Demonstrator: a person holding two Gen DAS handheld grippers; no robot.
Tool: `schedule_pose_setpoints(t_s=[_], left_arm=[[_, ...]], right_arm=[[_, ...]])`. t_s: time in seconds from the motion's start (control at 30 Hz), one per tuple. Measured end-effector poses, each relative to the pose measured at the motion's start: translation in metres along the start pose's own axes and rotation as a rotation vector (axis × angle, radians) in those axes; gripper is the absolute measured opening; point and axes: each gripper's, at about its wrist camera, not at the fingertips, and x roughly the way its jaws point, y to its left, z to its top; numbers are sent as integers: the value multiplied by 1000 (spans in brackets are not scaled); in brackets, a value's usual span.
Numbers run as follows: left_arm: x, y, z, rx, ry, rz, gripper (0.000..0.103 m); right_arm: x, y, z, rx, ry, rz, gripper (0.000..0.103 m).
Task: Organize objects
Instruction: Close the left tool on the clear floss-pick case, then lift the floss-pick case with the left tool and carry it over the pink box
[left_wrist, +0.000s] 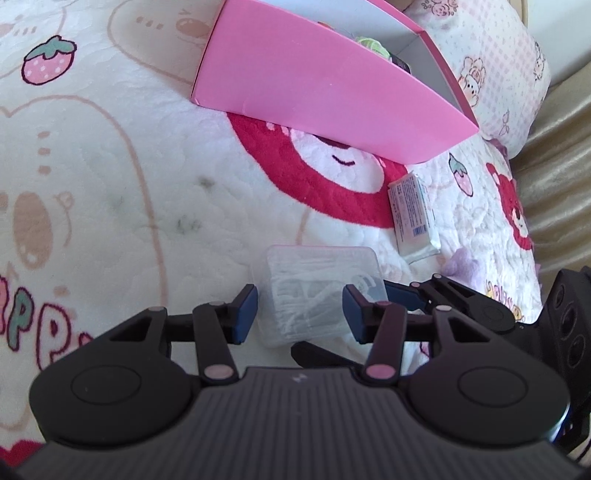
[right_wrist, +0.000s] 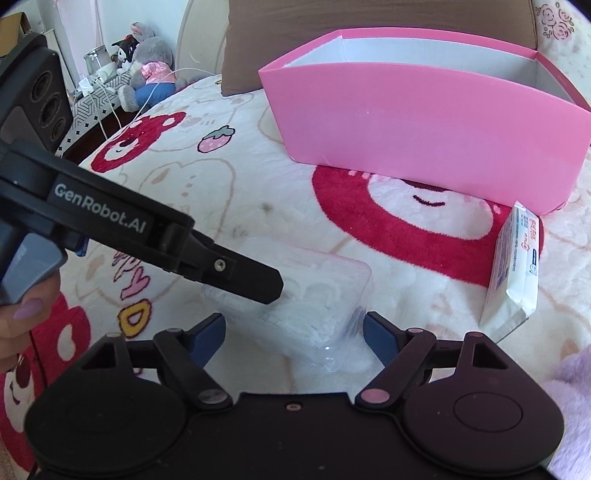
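Observation:
A clear plastic box of white floss picks (left_wrist: 317, 291) lies on the bed blanket. My left gripper (left_wrist: 300, 314) is open, its blue pads on either side of the box, not pressing it. My right gripper (right_wrist: 293, 338) is open too, its pads flanking the same box (right_wrist: 314, 295) from the other side. The left gripper's finger (right_wrist: 236, 273) crosses above the box in the right wrist view. An open pink cardboard box (left_wrist: 314, 85) stands beyond, also in the right wrist view (right_wrist: 424, 122). A white tissue pack (left_wrist: 412, 218) lies to the right (right_wrist: 513, 266).
A green item (left_wrist: 373, 46) lies inside the pink box. A lilac plush thing (left_wrist: 465, 267) sits at the right. Plush toys (right_wrist: 144, 62) and cables lie off the bed's far left. A brown pillow (right_wrist: 251, 33) stands behind the pink box.

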Motion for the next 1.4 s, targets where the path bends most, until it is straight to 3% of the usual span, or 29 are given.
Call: schedule_pose_setpoints(t_s=[0.17,0.37,0.53,0.77,1.2,1.4], left_arm=[[-9,-15,-3,30,51,69,49],[-29,-25,-9,33,45,77,49],[-51,-44,-9,68,11,83,48],[-63,-71,-18,152,-38,136,48],[-99,-103,-13,212,-98,94,47],[-112,-110,-6,220,-124,92,47]], right_arm=[[-10,13,-5,-45,25,5,83],[-29,25,-2,-46,42,-5,83],[-51,41,8,-115,40,-60,83],[-65,44,8,-95,27,-91,83],[-100,45,28,-78,4,-130,83],[-113,52,40,-139,-30,-160,83]])
